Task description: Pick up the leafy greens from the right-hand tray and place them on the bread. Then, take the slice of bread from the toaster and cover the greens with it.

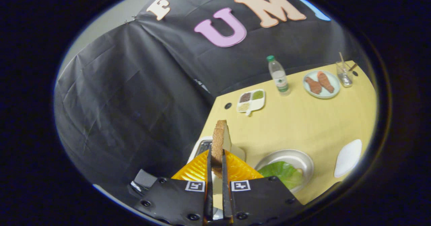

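Gripper view: bread slice upright, clamped between fingers, above toaster.

gripper view rides above the table, tilted, facing the booth wall.

- A water bottle with a green cap stands upright at the table's far side.
- Left of it, a white divided dish holds seasonings.
- Right of it, a pale plate carries two reddish-brown pieces.
- Farther right, a clear glass holds sticks.
- A white oval dish lies near right.
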### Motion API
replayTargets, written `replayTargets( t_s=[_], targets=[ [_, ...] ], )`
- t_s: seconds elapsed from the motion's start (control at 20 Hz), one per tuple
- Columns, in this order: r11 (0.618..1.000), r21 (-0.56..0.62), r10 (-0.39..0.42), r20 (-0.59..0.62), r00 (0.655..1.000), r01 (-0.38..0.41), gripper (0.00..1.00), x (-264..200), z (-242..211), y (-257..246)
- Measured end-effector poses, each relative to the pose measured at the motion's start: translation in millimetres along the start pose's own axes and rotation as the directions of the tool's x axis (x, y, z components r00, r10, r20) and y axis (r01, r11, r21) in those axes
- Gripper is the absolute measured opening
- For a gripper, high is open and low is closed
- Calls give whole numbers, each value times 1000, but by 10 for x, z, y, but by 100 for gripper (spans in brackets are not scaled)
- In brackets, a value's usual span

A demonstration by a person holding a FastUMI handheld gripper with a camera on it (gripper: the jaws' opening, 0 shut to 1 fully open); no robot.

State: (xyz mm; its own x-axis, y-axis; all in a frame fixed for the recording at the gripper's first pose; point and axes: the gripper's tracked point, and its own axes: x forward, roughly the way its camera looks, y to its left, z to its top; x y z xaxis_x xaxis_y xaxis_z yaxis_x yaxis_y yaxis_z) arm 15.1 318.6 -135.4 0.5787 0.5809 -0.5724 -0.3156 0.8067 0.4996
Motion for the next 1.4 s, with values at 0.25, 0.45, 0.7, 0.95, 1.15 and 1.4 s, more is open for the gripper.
replayTargets(
  t_s=[0.25,0.45,0.7,0.95,1.15,1.4],
  targets=[
    [991,53,-119,-18,993,120,14,-10,-279,-724],
    [985,107,-124,-88,988,133,14,91,-618,-941],
    [983,142,-94,-143,985,114,14,327,-901,-1006],
    [968,42,-236,-189,953,249,14,364,-1169,-1453],
    [939,-85,-344,-215,914,333,20,295,-1320,-1690],
    [887,-223,-450,-225,864,404,38,264,-1454,-1958]
  ],
)
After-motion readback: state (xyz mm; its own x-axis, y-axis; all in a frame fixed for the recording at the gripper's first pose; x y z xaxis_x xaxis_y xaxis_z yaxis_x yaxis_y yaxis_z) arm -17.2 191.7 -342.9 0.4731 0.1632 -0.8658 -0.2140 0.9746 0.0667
